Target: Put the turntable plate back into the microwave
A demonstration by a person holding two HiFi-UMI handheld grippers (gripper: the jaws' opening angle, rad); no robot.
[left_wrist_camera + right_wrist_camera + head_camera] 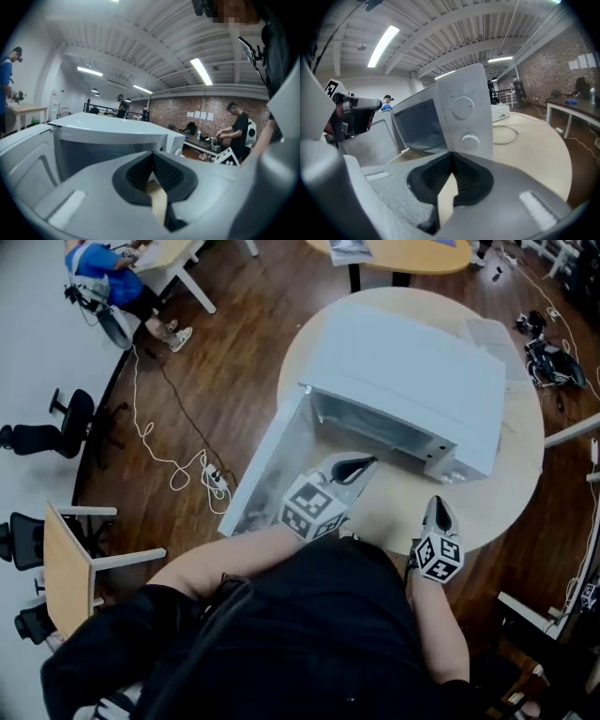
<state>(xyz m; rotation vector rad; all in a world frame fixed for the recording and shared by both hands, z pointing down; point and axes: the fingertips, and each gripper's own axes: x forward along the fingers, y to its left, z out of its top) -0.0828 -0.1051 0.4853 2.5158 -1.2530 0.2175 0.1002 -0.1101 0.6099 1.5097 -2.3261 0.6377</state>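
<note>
In front of the open microwave (412,381) on the round worktop (398,512), the left tool (361,465) reaches out from a bare forearm (225,563), aimed slightly downward at the cavity beside the swung-out door (272,460). Its jaws are clenched on nothing. The right tool (438,507), also clenched and empty, is held at the worktop's near edge facing the control knobs (465,123); the turntable plate cannot be made out.

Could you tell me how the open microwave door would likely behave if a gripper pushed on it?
The door stands wide open on one hinged edge, so it would probably swing freely under a light push. The microwave looks boxy and broad on the table, so it likely stays put rather than tipping.
</note>
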